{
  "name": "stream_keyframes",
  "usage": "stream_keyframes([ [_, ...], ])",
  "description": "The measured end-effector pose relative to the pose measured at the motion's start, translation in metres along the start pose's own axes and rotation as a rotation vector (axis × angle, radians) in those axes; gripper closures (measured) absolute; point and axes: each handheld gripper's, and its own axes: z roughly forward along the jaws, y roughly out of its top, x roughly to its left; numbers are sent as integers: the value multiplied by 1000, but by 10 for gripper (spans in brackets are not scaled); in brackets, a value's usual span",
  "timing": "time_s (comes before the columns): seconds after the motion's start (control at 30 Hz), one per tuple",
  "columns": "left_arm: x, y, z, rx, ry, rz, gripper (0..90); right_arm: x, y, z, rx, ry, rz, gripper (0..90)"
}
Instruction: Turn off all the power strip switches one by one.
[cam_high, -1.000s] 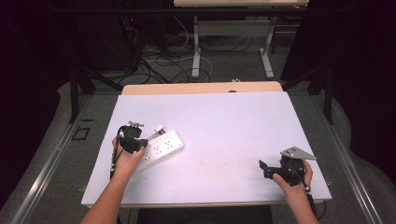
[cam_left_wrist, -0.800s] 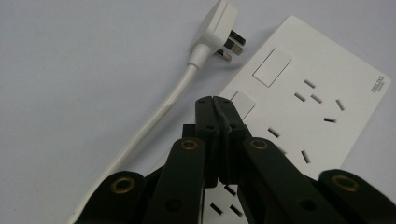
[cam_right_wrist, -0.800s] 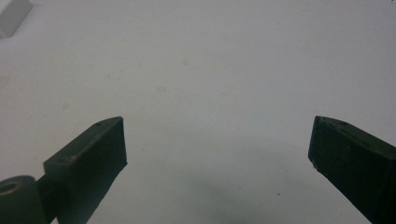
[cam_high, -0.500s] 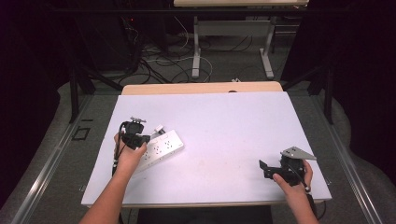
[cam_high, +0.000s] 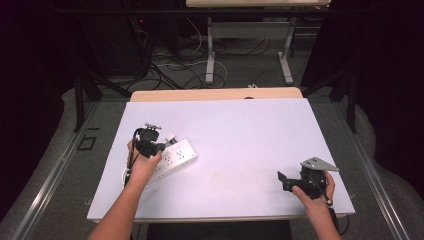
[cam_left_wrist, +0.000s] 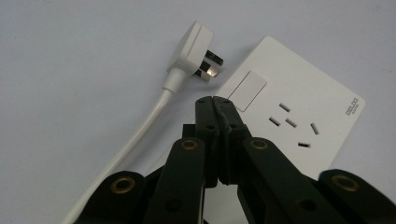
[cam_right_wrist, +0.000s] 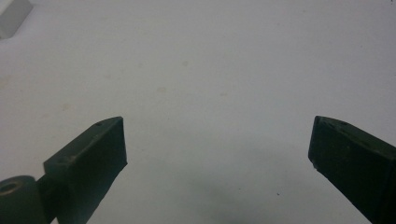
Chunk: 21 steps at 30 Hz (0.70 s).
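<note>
Your left tool (cam_left_wrist: 216, 103) has its black jaws pressed together with nothing between them. The tips sit just over the near edge of the white rectangular plastic power strip (cam_left_wrist: 299, 119), right by its flat rocker switch (cam_left_wrist: 248, 90). Closed tips give you one narrow point, which reads to me as a poke or nudge posture, not a grab.

The power strip (cam_high: 175, 157) lies flat on the left part of the white matte worktop (cam_high: 240, 135), face up and angled. Its face is smooth glossy plastic with slotted socket holes and a small grey brand print at one corner.

The white moulded plug (cam_left_wrist: 192, 47) lies on its side just off the strip's corner, near it but not inserted. Its metal pins point toward the strip, one looks brass-tipped. Its round white cable (cam_left_wrist: 135, 135) runs back past your left tool. The sheath looks smooth and flexible, so expect it to spring the plug around if you push it.

Your right tool (cam_right_wrist: 217, 144) is spread wide and empty, with matte black wedge pads over bare worktop. In the high view it (cam_high: 286, 181) is parked near the front right edge, well apart from the strip, presumably just out of the way. The grey three-cornered plate (cam_high: 319, 164) sits on top.

The worktop surface is slightly scuffed and faintly stained.
</note>
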Motion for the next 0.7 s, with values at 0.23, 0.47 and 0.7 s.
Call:
stream_keyframes([
  [0.23, -2, 3, 4, 9, 1, 8, 899, -1, 0, 0, -3, 0, -8, 37],
  [0.47, -5, 4, 8, 21, -2, 11, 899, -1, 0, 0, -3, 0, -7, 37],
  [0.7, -7, 6, 13, 27, 3, 6, 899, -1, 0, 0, -3, 2, -6, 37],
])
